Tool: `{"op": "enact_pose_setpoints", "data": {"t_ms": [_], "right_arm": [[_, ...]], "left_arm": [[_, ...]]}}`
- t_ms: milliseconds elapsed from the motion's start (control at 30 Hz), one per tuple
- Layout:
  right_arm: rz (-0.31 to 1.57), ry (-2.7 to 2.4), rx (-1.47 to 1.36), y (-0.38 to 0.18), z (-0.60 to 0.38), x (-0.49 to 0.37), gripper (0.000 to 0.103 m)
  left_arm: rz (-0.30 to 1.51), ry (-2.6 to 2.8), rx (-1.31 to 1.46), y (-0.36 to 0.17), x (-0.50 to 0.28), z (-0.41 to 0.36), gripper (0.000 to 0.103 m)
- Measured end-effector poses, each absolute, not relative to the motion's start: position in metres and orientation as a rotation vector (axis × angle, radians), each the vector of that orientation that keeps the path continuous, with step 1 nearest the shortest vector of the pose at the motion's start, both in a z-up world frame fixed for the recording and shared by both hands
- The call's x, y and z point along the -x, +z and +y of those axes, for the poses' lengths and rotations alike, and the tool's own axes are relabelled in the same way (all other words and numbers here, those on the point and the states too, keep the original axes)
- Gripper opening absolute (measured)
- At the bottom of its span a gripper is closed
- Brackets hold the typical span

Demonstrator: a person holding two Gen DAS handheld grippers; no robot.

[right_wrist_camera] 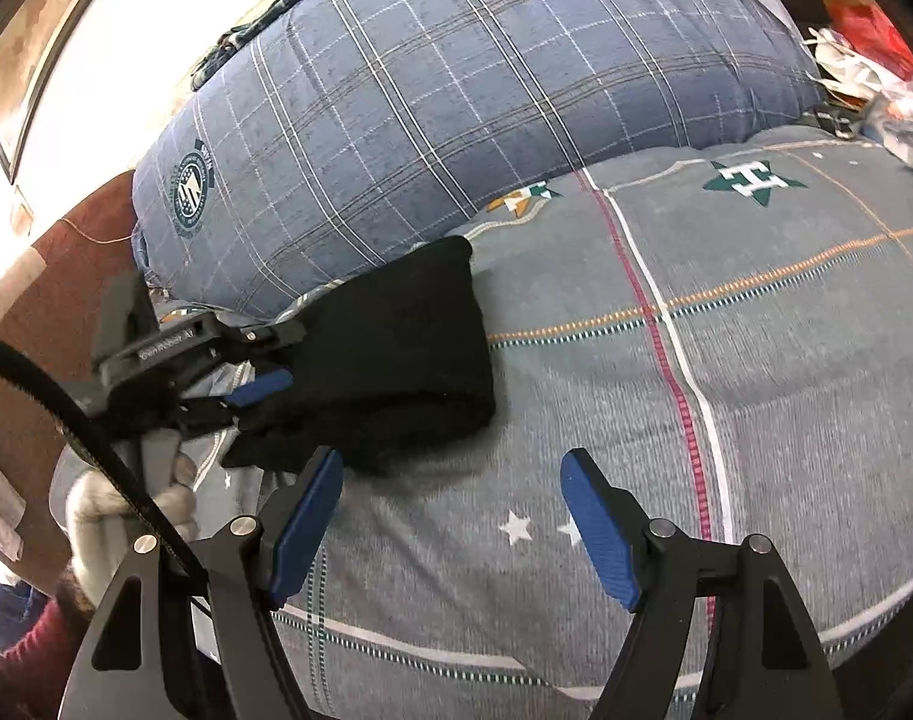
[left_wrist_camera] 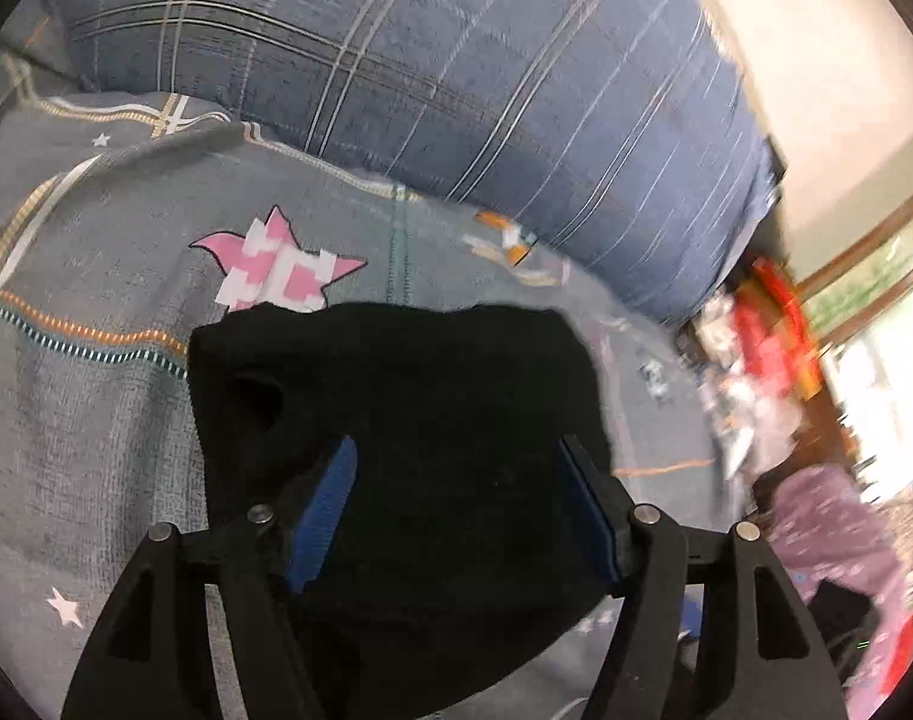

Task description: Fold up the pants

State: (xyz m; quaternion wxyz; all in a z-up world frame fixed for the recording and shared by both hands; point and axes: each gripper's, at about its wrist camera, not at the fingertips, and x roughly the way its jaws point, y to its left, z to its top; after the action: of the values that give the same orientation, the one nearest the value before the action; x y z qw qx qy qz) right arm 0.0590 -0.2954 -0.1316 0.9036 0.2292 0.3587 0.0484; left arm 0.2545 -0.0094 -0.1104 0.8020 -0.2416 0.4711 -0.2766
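The black pants (left_wrist_camera: 408, 420) lie folded into a compact bundle on the grey bed sheet (left_wrist_camera: 96, 396). My left gripper (left_wrist_camera: 459, 450) is open, its blue pads (left_wrist_camera: 330, 510) spread over the near part of the bundle, not clamping it. In the right wrist view the pants (right_wrist_camera: 402, 348) lie at the left by the pillow, and the left gripper (right_wrist_camera: 258, 396) sits at their near-left edge. My right gripper (right_wrist_camera: 453, 462) is open and empty above the sheet (right_wrist_camera: 756, 390), just right of the bundle; its left pad (right_wrist_camera: 306, 528) is close to the cloth.
A big blue plaid pillow (right_wrist_camera: 456, 108) lies behind the pants. Clutter in red and white (left_wrist_camera: 762, 348) and a purple cloth (left_wrist_camera: 834, 540) sit past the bed's right side. A gloved hand (right_wrist_camera: 126, 516) holds the left gripper.
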Motion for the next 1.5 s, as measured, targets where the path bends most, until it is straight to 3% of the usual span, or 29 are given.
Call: {"op": "enact_pose_setpoints", "data": {"t_ms": [433,1500], "right_arm": [[0.738,0.102,-0.453,-0.126,-0.287,-0.054,0.080],[0.739,0.115,-0.407,-0.118,-0.274,-0.041,0.081]], "left_arm": [[0.864,-0.523,0.460,-0.057,-0.185,0.044,0.068],[0.838,-0.367,0.336,-0.054,-0.138,0.057,0.068]]}}
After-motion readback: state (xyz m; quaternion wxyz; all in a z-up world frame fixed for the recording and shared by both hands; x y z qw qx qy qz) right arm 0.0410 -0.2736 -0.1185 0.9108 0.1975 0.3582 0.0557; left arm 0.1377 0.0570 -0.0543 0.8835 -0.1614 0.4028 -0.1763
